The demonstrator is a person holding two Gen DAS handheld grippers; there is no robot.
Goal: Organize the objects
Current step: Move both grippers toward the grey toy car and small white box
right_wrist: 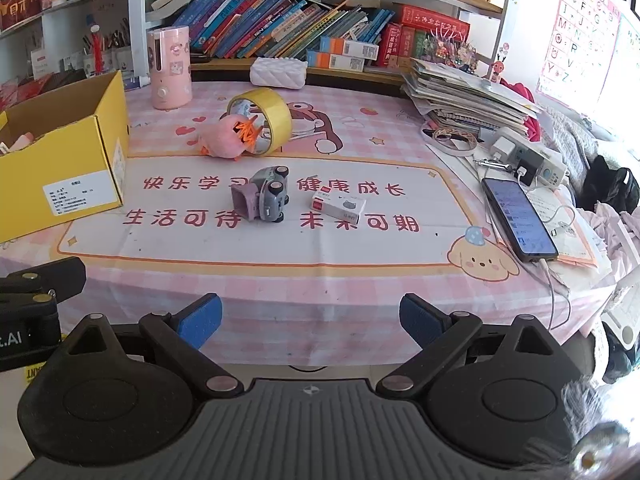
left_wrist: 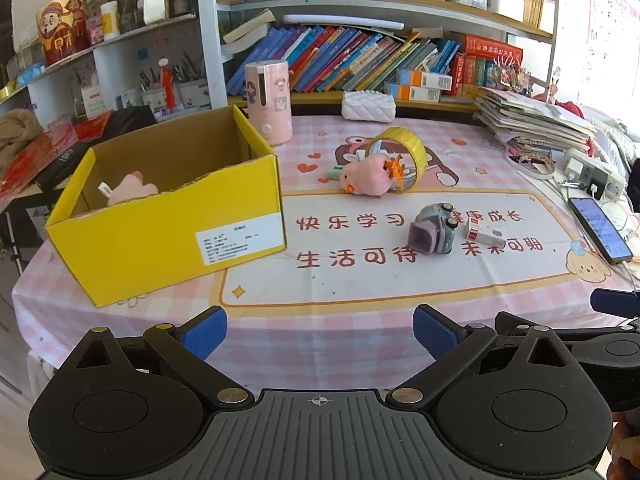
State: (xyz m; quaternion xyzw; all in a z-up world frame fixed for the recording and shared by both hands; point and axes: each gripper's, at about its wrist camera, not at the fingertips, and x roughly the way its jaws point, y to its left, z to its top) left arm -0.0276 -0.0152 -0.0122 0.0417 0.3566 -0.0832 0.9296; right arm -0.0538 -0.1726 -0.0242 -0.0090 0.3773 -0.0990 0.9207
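Between picks | both grippers [left_wrist: 320,334] [right_wrist: 310,322] apart, empty | next: toy car [right_wrist: 266,198] into yellow box [left_wrist: 168,216]

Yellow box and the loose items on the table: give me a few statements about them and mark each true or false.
1. The yellow box is open at the top and holds a pink plush. True.
2. The toy car stands upright on its wheels. False: it lies tipped on its side.
3. The pink chick toy touches the yellow tape roll. True.
4. The left tool is shut on the small white box. False: it is open and empty, and the box lies on the table.
5. The right tool is open. True.
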